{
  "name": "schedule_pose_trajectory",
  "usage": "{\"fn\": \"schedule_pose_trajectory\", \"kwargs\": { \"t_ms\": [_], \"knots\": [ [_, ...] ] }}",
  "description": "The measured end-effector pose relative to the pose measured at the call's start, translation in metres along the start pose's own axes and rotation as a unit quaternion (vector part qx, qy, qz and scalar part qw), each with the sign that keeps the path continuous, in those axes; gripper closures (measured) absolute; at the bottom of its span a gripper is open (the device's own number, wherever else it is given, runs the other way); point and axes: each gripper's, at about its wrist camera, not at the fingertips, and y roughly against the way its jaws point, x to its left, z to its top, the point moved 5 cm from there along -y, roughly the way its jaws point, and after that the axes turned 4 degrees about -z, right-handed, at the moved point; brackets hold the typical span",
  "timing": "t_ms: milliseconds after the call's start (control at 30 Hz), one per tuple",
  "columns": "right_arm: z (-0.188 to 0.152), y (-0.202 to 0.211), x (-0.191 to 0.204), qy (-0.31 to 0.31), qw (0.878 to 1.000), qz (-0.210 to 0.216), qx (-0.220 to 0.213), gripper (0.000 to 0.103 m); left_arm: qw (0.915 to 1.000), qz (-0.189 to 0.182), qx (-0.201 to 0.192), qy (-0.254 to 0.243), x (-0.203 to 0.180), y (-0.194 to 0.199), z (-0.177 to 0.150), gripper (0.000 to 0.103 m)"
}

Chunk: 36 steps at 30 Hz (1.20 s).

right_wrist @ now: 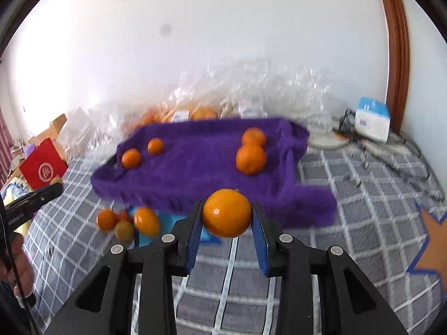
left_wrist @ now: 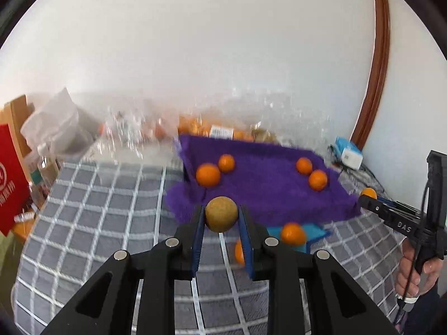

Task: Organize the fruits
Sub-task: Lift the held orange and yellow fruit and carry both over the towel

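Left wrist view: left hand-held gripper (left_wrist: pixel 221 219) tight around brownish round fruit (left_wrist: pixel 221 213).

left tongs (left_wrist: pixel 221 219) clamped, right tongs (right_wrist: pixel 226 217) clamped

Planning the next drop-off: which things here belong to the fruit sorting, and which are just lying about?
Job:
- brownish fruit in left tool
- orange in right tool
- purple-lined tray with four oranges
- loose fruit pile

Lying about:
- red box
- plastic bags
- white-and-blue box
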Motion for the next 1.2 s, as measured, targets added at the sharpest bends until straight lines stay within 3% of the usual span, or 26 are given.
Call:
{"fn": "schedule_pose_trajectory", "kwargs": {
  "t_ms": [200,367,667,967,1200],
  "knots": [
    [0.050,-0.005,-0.006,-0.005,1.000,-0.021,-0.015,0.069,0.9995,0.010,-0.030,0.010,-0.002,-0.012,0.050,0.080],
    [0.070,-0.027,-0.017,-0.035,0.999,-0.015,-0.012,0.069,0.9992,0.011,-0.024,0.031,-0.003,-0.047,0.067,0.080],
    [0.044,-0.069,-0.030,-0.058,0.998,0.007,0.010,0.069,0.9981,0.031,0.006,0.052,0.011,-0.112,0.040,0.080],
    [0.031,-0.087,-0.028,-0.038,0.999,0.005,0.037,0.069,0.9972,0.021,0.022,0.068,0.021,-0.121,0.033,0.080],
    [0.020,-0.097,-0.022,-0.019,0.998,0.001,0.063,0.069,0.9971,0.024,0.048,0.053,0.013,-0.128,0.029,0.080]
  ]
}}
